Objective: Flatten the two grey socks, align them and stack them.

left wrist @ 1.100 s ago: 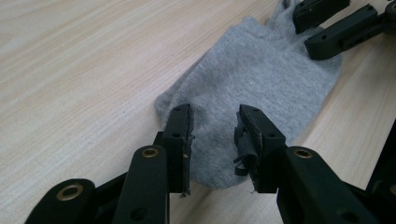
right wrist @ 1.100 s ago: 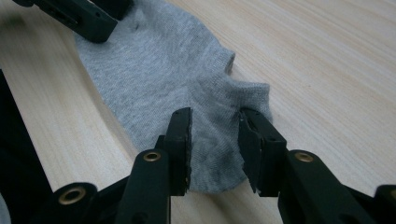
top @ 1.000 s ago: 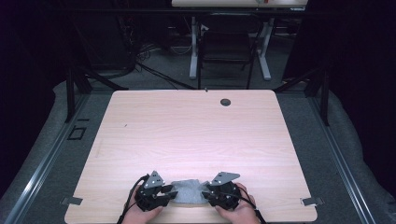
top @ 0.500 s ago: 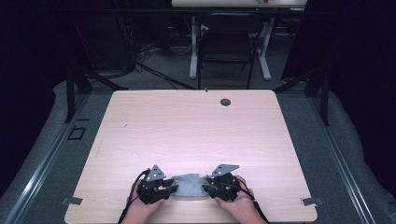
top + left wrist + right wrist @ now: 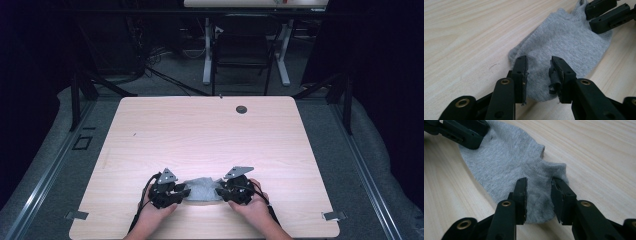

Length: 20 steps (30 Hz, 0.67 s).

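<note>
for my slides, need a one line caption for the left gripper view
Left claw, jaws apart, over one end of a grey sock flat on the wooden table.

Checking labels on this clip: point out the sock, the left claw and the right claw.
sock (image 5: 566, 37), left gripper view, middle of the grey fabric.
left claw (image 5: 186, 192), high view, at its tips by the sock's edge.
right claw (image 5: 218, 190), high view, at its tips by the sock's other edge.

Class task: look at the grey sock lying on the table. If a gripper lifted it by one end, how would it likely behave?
The grey sock lies flat and creased against the table, so it would probably droop limply. Its thin knit suggests it is light. The ribbed fabric should grip rather than slip, and it looks unlikely to roll or break.
</note>
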Tool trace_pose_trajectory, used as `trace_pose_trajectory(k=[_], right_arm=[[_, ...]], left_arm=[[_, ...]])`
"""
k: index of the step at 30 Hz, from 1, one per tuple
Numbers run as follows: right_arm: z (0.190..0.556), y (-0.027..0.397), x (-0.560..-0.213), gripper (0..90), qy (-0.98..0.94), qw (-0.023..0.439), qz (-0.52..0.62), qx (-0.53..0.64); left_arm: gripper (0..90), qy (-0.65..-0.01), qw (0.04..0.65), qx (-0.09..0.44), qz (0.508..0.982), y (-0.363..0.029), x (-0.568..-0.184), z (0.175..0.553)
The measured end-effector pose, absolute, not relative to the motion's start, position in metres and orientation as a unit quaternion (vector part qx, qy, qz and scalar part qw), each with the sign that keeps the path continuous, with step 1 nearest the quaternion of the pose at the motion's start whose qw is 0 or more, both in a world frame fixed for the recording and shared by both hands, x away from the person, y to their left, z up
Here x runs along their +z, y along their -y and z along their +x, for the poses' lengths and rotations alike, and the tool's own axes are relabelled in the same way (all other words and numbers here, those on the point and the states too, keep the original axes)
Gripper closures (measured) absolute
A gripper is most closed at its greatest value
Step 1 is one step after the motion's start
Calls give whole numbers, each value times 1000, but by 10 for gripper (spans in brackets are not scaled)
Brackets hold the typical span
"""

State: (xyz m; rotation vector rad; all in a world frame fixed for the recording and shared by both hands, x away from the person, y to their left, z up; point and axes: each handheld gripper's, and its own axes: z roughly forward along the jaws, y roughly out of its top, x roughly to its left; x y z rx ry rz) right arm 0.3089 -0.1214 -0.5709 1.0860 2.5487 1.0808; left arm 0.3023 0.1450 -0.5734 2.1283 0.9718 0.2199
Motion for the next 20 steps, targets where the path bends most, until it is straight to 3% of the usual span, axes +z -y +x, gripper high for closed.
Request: trace_pose_trajectory(k=[9,20], right_arm=[[309,121,-566,629,-845,81,369,378],[289,133,-537,559,-837,114,357,398]], left_arm=[[603,-384,398,85,829,-146,-569,301],[527,-386,414,104,818,-167,-548,284]])
